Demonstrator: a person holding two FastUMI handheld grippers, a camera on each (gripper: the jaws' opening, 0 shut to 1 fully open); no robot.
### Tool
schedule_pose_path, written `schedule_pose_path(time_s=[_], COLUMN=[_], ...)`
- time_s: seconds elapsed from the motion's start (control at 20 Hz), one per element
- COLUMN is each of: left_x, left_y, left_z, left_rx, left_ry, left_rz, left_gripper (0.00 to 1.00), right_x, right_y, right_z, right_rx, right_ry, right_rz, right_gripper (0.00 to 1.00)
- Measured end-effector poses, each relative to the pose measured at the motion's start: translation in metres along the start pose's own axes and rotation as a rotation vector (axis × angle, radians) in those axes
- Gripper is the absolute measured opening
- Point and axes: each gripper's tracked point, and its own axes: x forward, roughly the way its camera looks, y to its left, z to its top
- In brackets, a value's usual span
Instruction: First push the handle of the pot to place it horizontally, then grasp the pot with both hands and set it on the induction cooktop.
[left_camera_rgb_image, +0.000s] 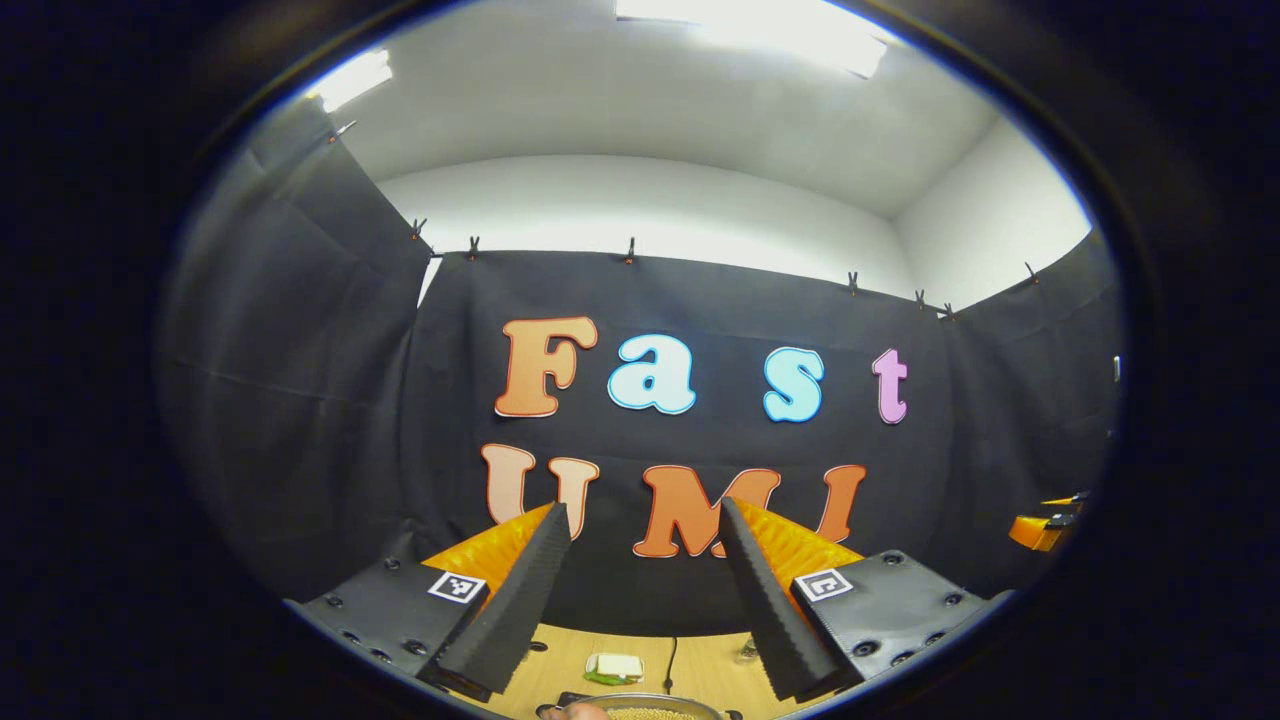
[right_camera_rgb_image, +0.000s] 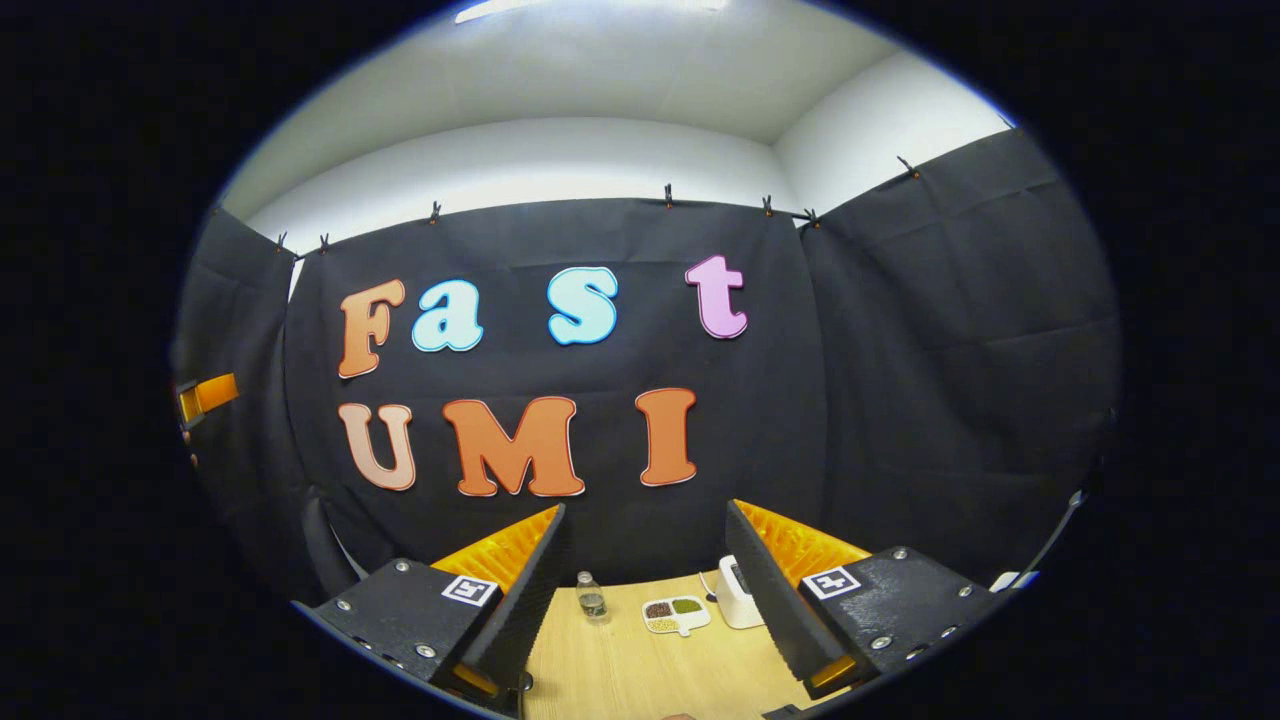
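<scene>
At the very bottom of the left gripper view I see the metal rim of the pot (left_camera_rgb_image: 640, 703), with something grainy inside; its handle is cut off by the view's edge. My left gripper (left_camera_rgb_image: 642, 510) is held high above the table, aimed at the back wall, open with nothing between its fingers. In the right gripper view, my right gripper (right_camera_rgb_image: 645, 510) is also raised and level, open and empty. Each gripper shows at the other view's edge, as an orange part (left_camera_rgb_image: 1045, 528) on the right and an orange part (right_camera_rgb_image: 207, 395) on the left.
The wooden table (right_camera_rgb_image: 620, 665) lies below both grippers. At its back stand a small clear bottle (right_camera_rgb_image: 592, 596), a white divided dish (right_camera_rgb_image: 677, 614) with dark and green contents, and a white box-like device (right_camera_rgb_image: 737, 592). A white and green item (left_camera_rgb_image: 614, 667) lies behind the pot, next to a thin cable (left_camera_rgb_image: 670, 652).
</scene>
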Motion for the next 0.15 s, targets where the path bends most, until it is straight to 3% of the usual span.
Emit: schedule_pose_path(time_s=[0.15], left_x=[-0.0035], left_y=[0.0017], left_z=[-0.0044], left_rx=[0.001], left_ry=[0.018], left_rz=[0.005], left_gripper=[0.97], right_x=[-0.0055], right_y=[0.0061], right_z=[-0.0068], right_rx=[0.013], right_ry=[0.009], right_rz=[0.011], right_gripper=[0.95])
